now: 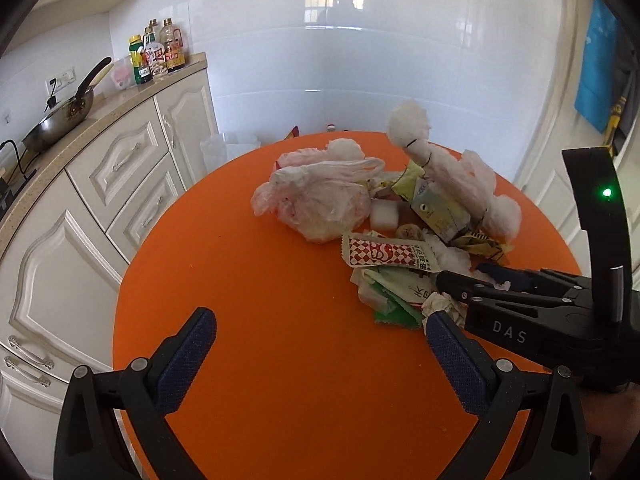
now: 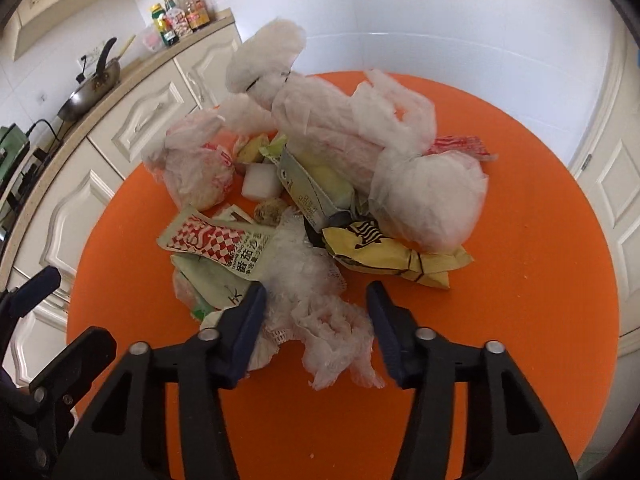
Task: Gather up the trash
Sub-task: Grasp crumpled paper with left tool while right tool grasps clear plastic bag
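**Status: collection barely begun; pile intact**

The round orange table point(image 1: 248, 360) carries the whole trash pile, massed at its centre and far side; nothing appears removed, and I see no bin I can confirm. Largest items: the white tissue bundle point(image 2: 424, 196) and the knotted plastic bag point(image 1: 316, 204); then the crushed drink carton point(image 2: 316, 188), the yellow wrapper point(image 2: 384, 256), the ketchup sachet point(image 2: 216, 244); smallest, the white foam cube point(image 2: 262, 182). My right gripper point(image 2: 316, 312) is partly closed, its fingers straddling a crumpled thin plastic film point(image 2: 332, 328) without yet pinching it; my left gripper point(image 1: 320, 344) stands wide over bare table, holding nothing. Judgement: every piece remains to be collected.
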Demonstrator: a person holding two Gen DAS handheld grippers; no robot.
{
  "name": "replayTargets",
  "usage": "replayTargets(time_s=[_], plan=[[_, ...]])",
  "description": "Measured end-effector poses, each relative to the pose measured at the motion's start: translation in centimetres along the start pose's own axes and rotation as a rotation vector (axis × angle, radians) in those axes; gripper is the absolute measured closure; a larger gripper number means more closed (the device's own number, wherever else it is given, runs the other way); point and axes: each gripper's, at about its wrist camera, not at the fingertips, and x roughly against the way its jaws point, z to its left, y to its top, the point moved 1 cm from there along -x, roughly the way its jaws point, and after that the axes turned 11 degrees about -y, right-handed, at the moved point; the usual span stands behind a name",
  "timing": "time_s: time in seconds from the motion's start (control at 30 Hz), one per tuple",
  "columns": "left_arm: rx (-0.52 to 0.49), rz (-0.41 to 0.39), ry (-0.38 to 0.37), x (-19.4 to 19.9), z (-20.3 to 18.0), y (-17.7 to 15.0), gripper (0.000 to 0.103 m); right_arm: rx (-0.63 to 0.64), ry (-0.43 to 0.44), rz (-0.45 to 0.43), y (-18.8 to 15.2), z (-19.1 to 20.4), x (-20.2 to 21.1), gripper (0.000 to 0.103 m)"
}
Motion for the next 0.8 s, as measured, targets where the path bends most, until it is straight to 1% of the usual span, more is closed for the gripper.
replayTargets(time_s=[0.03, 0.07, 0.1, 0.17, 0.4, 0.57, 0.63, 0.7, 0.73, 0.77, 0.8], plan=[[-0.004, 0.004, 0.000, -0.4, -0.1, 0.2, 0.001, 0.010, -0.005, -0.003, 0.0, 0.0, -0.1, 0.064], [-0.009, 0.006, 0.000, -0.6, -0.3, 0.2, 0.001, 0.019, -0.005, -0.013, -0.1, -0.1, -0.1, 0.071], [-0.015, 0.008, -0.001, -1.0, -0.5, 0.3, 0.001, 0.026, -0.004, -0.012, -0.3, -0.2, -0.2, 0.075], [-0.024, 0.015, -0.009, -1.5, -0.6, 0.2, 0.001, 0.022, 0.012, -0.019, -0.8, -0.8, 0.1, 0.080], [-0.068, 0.063, -0.063, -3.5, -2.3, -1.4, 0.001, -0.031, 0.022, -0.021, -2.7, -3.9, 1.6, 0.080], [-0.078, 0.096, -0.089, -5.8, -3.5, -1.3, 0.001, -0.050, 0.008, -0.017, -3.6, -5.7, 2.5, 0.080], [-0.074, 0.101, -0.080, -6.9, -3.7, -1.0, 0.001, -0.058, 0.004, -0.018, -3.8, -6.2, 2.7, 0.080], [-0.067, 0.108, -0.079, -8.0, -3.7, -0.9, 0.005, -0.066, 0.003, -0.019, -3.9, -6.7, 2.8, 0.080], [-0.061, 0.111, -0.080, -8.5, -3.6, -0.8, 0.018, -0.068, -0.001, -0.019, -4.0, -6.8, 2.9, 0.080], [-0.044, 0.118, -0.093, -8.8, -3.3, -0.8, 0.035, -0.070, -0.003, -0.020, -4.0, -6.9, 3.0, 0.080], [-0.017, 0.129, -0.123, -9.1, -3.0, -0.9, 0.039, -0.071, -0.002, -0.020, -4.0, -6.9, 3.0, 0.080]])
